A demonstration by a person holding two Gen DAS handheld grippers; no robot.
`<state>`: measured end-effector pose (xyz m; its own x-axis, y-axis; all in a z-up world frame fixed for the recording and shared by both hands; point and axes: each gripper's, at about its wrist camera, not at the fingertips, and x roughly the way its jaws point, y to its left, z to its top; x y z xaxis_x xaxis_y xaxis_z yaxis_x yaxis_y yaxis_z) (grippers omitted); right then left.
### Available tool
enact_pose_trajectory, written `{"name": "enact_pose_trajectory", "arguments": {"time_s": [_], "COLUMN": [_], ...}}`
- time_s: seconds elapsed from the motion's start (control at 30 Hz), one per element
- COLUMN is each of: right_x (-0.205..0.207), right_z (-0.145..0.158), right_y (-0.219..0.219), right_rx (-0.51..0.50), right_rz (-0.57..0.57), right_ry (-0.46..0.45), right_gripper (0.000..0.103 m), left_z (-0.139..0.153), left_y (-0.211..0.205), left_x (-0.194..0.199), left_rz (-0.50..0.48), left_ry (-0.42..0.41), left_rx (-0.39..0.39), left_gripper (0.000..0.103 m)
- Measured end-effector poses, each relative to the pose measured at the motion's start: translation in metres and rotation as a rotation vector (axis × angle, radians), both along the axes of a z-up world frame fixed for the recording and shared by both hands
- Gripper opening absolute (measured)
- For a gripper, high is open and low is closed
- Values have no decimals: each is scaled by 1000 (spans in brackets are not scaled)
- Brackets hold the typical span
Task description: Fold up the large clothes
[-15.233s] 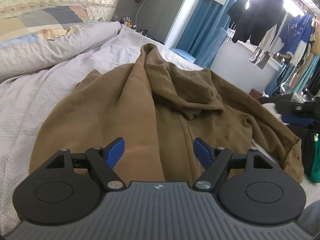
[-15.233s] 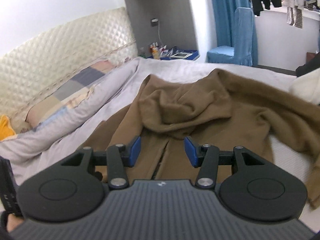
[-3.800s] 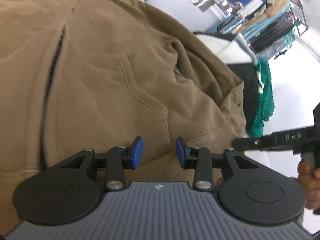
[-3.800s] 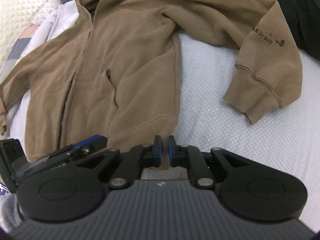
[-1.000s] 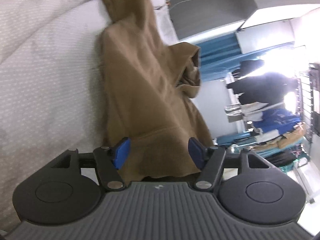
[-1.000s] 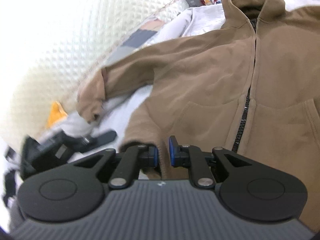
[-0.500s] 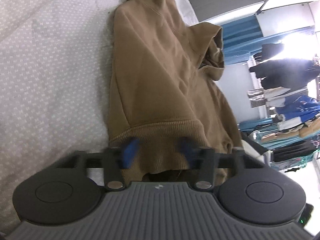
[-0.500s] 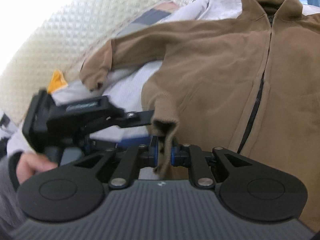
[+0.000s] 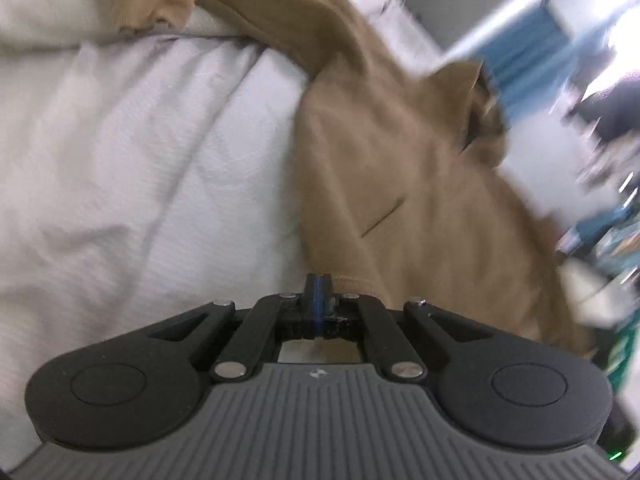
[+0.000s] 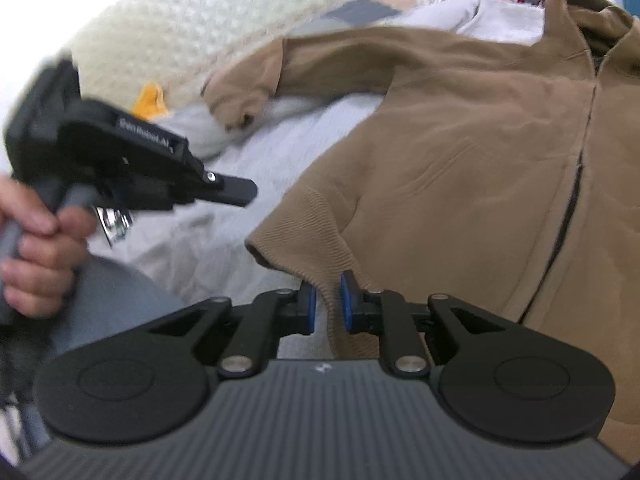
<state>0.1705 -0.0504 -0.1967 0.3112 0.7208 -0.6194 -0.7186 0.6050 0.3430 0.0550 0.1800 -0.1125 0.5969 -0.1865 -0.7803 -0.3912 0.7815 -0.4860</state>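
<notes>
A brown zip hoodie (image 10: pixel 472 168) lies front up on the bed, its left sleeve (image 10: pixel 320 56) stretched toward the headboard. My right gripper (image 10: pixel 326 300) is shut on the ribbed hem (image 10: pixel 304 236) near the hoodie's bottom left corner, which hangs slightly raised. In the left wrist view the hoodie (image 9: pixel 400 184) runs away to the right, and my left gripper (image 9: pixel 318 300) has its jaws fully together at the hem edge; no cloth shows between them. From the right wrist view the left gripper (image 10: pixel 236 190) hovers apart from the hem, to its left.
Pale grey bedsheet (image 9: pixel 140 168) covers the bed. A quilted cream headboard (image 10: pixel 208 12) and pillows lie beyond the sleeve. Hanging clothes and blue curtains (image 9: pixel 532 52) stand at the far right. A yellow item (image 10: pixel 150 100) lies by the headboard.
My left gripper has closed from open and drawn back left of the hem. The right gripper still holds the hem, now slightly looser and shifted right.
</notes>
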Motion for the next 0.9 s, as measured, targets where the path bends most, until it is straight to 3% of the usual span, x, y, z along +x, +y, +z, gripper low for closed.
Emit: {"name": "enact_pose_trajectory", "arguments": {"time_s": [0.07, 0.17, 0.27, 0.4, 0.47, 0.53, 0.63, 0.73, 0.9], "right_x": [4, 3, 0, 0, -1, 0, -3, -7, 0], "right_z": [-13, -30, -30, -23, -19, -15, -7, 2, 28], "right_y": [11, 18, 15, 8, 5, -1, -13, -31, -69], "right_rx": [-44, -101, -92, -60, -45, -39, -34, -69, -27], "right_rz": [14, 19, 15, 2, -5, -18, -44, -115, -247], "right_ry": [29, 33, 24, 44, 49, 61, 59, 32, 24], "right_gripper": [17, 17, 17, 17, 23, 43, 59, 60, 60], "left_z": [-7, -11, -14, -11, -12, -19, -36, -43, -27], "left_y": [-3, -4, -13, -38, -47, -53, -58, -59, -68], "left_x": [5, 5, 6, 10, 13, 19, 27, 31, 24], "left_rz": [-32, -59, -70, -118, -123, -123, -119, -109, -152], "left_ry": [46, 30, -15, -40, -41, -29, 59, 100, 42], "left_rx": [23, -3, -50, -4, 18, 48, 110, 120, 176], "left_gripper": [0, 0, 1, 1, 1, 1, 1, 1, 2]}}
